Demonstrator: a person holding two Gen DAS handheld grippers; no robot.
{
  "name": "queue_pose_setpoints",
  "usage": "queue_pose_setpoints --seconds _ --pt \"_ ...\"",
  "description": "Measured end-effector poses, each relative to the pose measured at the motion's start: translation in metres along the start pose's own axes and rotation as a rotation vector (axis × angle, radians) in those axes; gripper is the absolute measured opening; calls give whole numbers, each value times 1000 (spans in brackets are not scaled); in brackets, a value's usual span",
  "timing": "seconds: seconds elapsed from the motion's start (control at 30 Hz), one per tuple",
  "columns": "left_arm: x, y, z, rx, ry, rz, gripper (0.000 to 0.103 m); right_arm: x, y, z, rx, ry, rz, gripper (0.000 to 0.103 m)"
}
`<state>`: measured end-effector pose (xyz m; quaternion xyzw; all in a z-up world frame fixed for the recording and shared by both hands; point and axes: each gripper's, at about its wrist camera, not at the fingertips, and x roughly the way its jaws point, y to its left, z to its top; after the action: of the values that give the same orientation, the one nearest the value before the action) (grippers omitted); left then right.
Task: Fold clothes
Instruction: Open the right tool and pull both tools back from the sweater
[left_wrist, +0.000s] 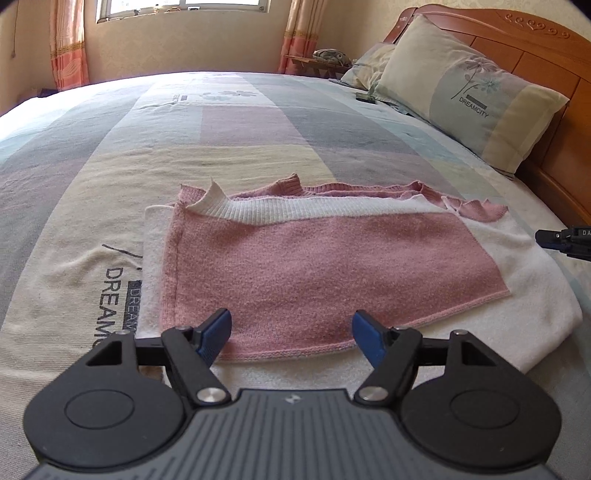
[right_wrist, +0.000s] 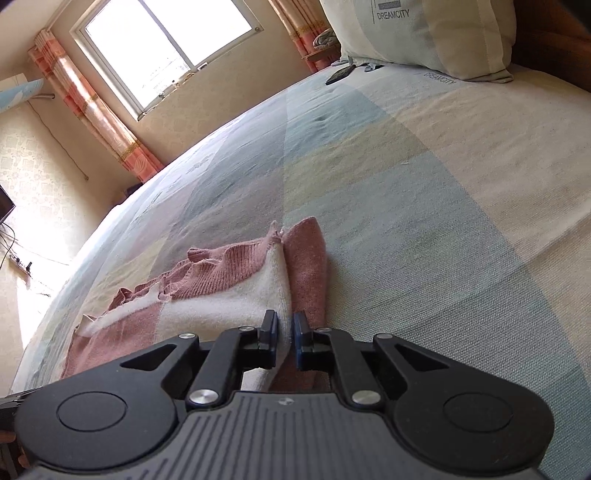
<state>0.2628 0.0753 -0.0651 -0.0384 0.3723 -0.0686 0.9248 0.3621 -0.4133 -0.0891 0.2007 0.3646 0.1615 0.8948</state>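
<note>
While the bed (left_wrist: 258, 122) filled most of both views, its patchwork cover of grey, cream, lilac and pale blue blocks ran up to a carved wooden headboard (left_wrist: 517, 48) at 2 o'clock in the left wrist view. A window (right_wrist: 166, 48) with orange-pink curtains (right_wrist: 92, 107) stood at 11 o'clock in the right wrist view. Two pillows leaned on the headboard, the nearer pillow (left_wrist: 469, 92) printed with a flower and DREAMCITY. A small dark flat object (left_wrist: 365, 98), too small to identify, lay on the cover just beside the pillows.

The pink and white knit sweater (left_wrist: 306, 266) lay partly folded on the cover near the bed's near edge, at the centre of the left wrist view, a pink panel turned over its white body and its ribbed collar toward 12 o'clock.

The left tongs (left_wrist: 291, 338) hung over the sweater's near pink hem at 6 o'clock, their blue-padded fingers (left_wrist: 216, 334) spread wide, gripping nothing. The right tongs (right_wrist: 285, 338) sat at the sweater's right edge, fingers drawn almost together with the white folded edge running between them; whether the pads actually pinched the knit I could not tell. In the left wrist view their tip showed at 3 o'clock, just beside the white edge.
</note>
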Motion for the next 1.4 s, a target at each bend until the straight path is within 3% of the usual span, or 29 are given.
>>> queue_pose_setpoints --seconds 0.07,0.2,0.4,0.57,0.67,0.8,0.97,1.17,1.33,1.4 --pt "-1 -3 -2 22 6 12 74 -1 14 -3 -65 6 -24 26" --pt "1 -1 -14 17 28 32 74 -3 41 -9 -195 19 -71 48" --pt "-20 -16 -21 62 33 47 74 -7 79 -18 -361 39 -148 48" --pt "-24 -28 -23 101 35 31 74 -26 107 -31 -374 28 -154 53" --pt "-22 -22 -36 67 54 44 75 -31 117 -48 -391 46 -156 56" --pt "-34 -18 -48 61 52 48 75 -33 112 -76 -395 85 -200 57" --pt "-40 -22 -43 97 69 67 75 -39 108 -88 -390 99 -189 61" --pt "-32 -28 -42 102 87 73 75 -36 112 -90 -399 114 -181 72" --pt "-28 -34 -40 115 95 78 75 -34 113 -91 -391 133 -144 92" --pt "-26 -34 -39 112 98 78 75 -33 114 -91 -383 139 -135 94"
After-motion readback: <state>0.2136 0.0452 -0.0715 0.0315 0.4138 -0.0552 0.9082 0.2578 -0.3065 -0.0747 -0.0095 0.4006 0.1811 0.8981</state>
